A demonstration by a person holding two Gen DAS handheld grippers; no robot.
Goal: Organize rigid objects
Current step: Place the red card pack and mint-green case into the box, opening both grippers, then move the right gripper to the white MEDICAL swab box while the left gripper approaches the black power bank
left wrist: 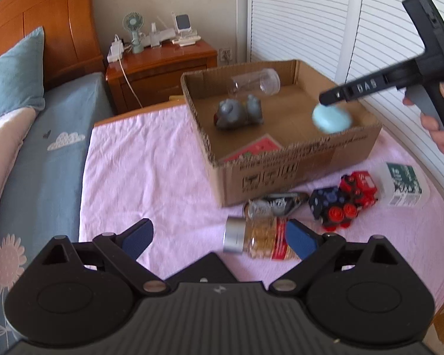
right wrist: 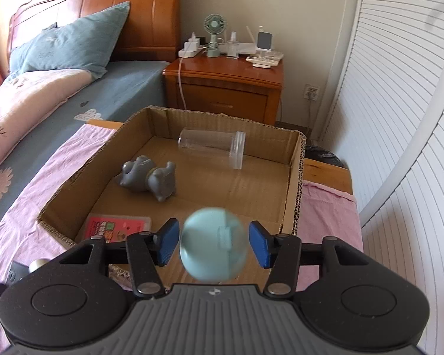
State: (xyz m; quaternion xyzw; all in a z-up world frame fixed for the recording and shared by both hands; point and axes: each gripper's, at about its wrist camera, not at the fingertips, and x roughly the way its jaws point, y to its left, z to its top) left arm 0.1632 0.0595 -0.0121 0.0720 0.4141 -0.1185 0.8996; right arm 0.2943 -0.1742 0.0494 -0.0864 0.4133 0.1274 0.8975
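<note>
From the left wrist view, the left gripper point(left wrist: 219, 238) hangs over the pink cloth point(left wrist: 151, 159) with its blue pads spread wide and nothing between them; just ahead of its right pad lies a capsule bottle point(left wrist: 256, 241) with a silver cap, on its side, near the front wall of the cardboard box point(left wrist: 281, 174). Beside that same wall sit a dark silver-printed packet point(left wrist: 276, 202), a red and black toy train point(left wrist: 344, 199) and, further to the right of it, a green and white carton point(left wrist: 404, 183), all still outside the box and so probably waiting their turn. Above the box's right front corner the right gripper point(left wrist: 325, 100) reaches in from the right, and a light blue round object point(left wrist: 331, 119) appears blurred just under its tip, over the box interior. Inside the box are a grey animal figure point(left wrist: 236, 114), a clear plastic jar point(left wrist: 256, 84) on its side and a red card pack point(left wrist: 256, 148). From the right wrist view, the right gripper's point(right wrist: 214, 244) pads stand apart, with a gap showing on either side of the blue object point(right wrist: 213, 244), so it looks released rather than clamped, likely dropping into the box point(right wrist: 296, 177). Below it the box floor is bare cardboard, well apart from the grey figure point(right wrist: 149, 177), the jar point(right wrist: 213, 146) and the red pack point(right wrist: 115, 226).
</note>
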